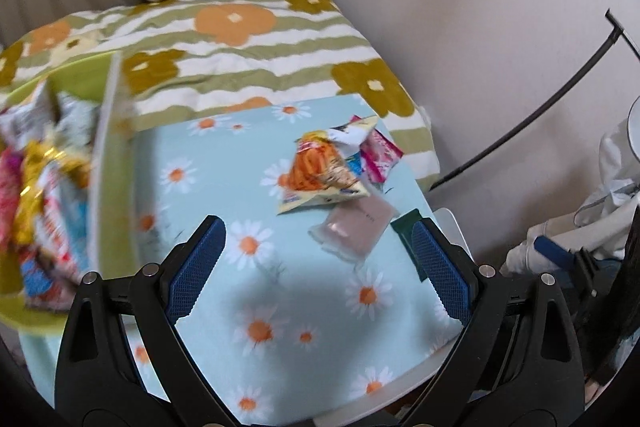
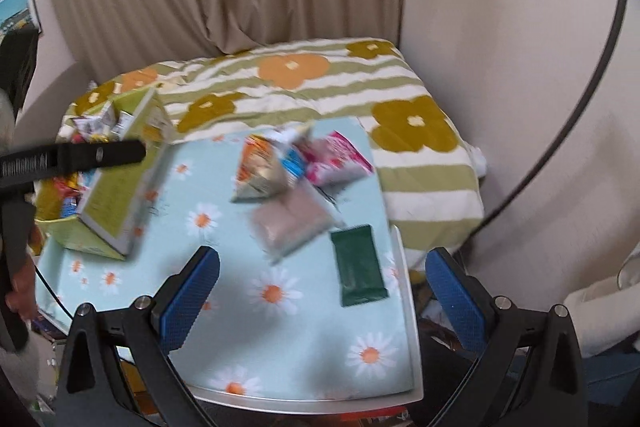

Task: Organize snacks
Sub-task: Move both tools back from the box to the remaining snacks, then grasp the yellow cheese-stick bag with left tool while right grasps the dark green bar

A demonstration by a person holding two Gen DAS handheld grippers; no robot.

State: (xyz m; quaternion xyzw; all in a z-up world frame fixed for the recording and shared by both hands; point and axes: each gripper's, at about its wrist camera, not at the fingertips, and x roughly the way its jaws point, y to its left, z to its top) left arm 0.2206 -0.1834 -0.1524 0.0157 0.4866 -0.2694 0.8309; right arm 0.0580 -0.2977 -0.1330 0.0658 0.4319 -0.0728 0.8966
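We are working through the snacks with both tools released and empty: the left tool and right tool are hovering above the daisy-patterned surface. The green box at the surface's left is already holding many packets. Still waiting loose are an orange packet, a pink packet, a pale brownish pouch and a dark green packet.

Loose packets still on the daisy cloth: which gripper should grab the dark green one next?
Right, probably. The dark green packet lies just ahead between the open right gripper fingers; in the left gripper view its finger hides most of it, and that gripper sits nearer the green box.
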